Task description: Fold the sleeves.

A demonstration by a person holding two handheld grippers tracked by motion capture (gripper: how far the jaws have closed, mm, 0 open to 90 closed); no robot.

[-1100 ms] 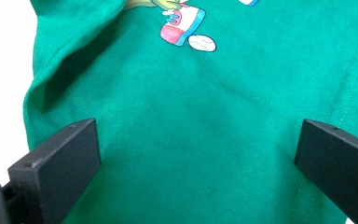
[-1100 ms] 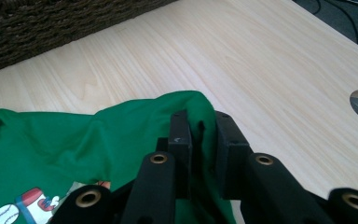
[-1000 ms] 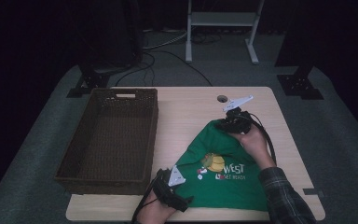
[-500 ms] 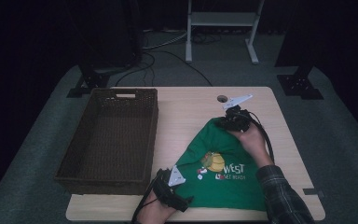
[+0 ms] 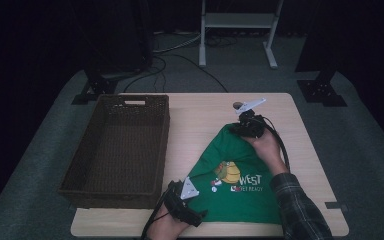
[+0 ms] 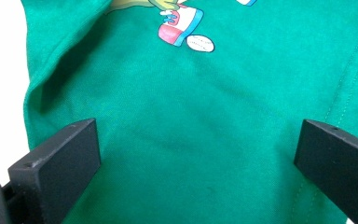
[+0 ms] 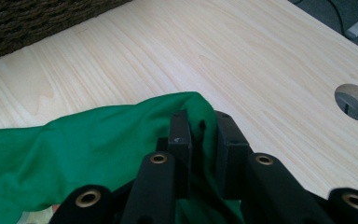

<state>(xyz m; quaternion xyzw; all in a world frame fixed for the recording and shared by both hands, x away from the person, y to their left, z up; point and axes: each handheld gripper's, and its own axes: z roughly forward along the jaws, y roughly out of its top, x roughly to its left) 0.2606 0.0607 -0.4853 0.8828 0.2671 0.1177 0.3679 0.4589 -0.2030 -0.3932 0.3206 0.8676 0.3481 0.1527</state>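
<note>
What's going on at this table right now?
A person is handling a green T-shirt on a wooden table with two hand-held grippers. The right gripper pinches a fold at the shirt's far end. The left gripper stands open over the near edge of the shirt. A brown wicker basket sits beside it.

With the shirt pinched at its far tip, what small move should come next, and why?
Probably carry the right tool, shut on the green shirt's far tip, toward the near hem to fold it. The left tool rests open over the near cloth, seemingly pinning that hem.
</note>
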